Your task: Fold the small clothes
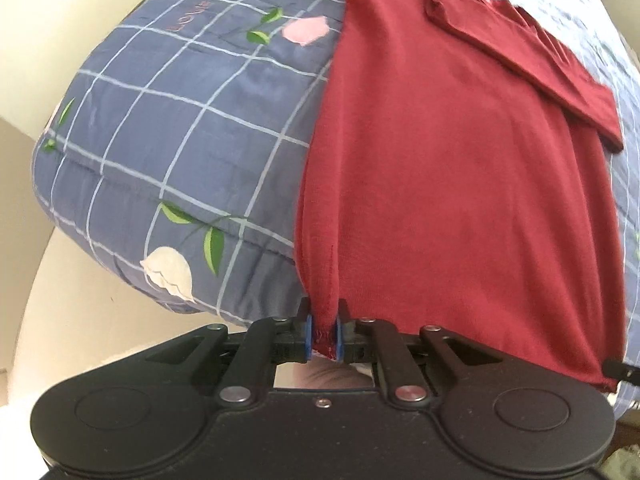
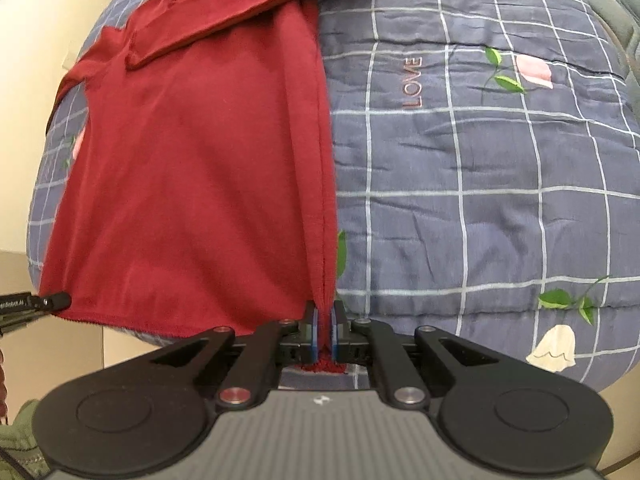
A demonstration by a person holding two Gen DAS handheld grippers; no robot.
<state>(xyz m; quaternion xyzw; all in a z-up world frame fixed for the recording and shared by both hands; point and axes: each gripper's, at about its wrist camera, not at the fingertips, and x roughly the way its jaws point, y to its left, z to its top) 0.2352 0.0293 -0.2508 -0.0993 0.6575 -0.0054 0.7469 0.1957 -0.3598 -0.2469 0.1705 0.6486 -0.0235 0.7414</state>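
Note:
A dark red long-sleeved top (image 1: 440, 160) lies flat on a blue-grey checked quilt (image 1: 180, 120), its sleeves folded across the chest. My left gripper (image 1: 325, 326) is shut on the hem's left corner. My right gripper (image 2: 325, 326) is shut on the hem's right corner of the same top (image 2: 192, 168), above the quilt (image 2: 480, 180). The hem is stretched between both grippers at the near edge of the quilt. The right gripper's tip shows at the far right of the left wrist view (image 1: 624, 372); the left gripper's tip shows at the far left of the right wrist view (image 2: 36, 302).
The quilt has white grid lines, tulip prints and the word LOVE (image 2: 412, 82). A cream wall (image 1: 60, 320) lies beyond the quilt's left edge. Green fabric (image 2: 16, 440) sits at the bottom left of the right wrist view.

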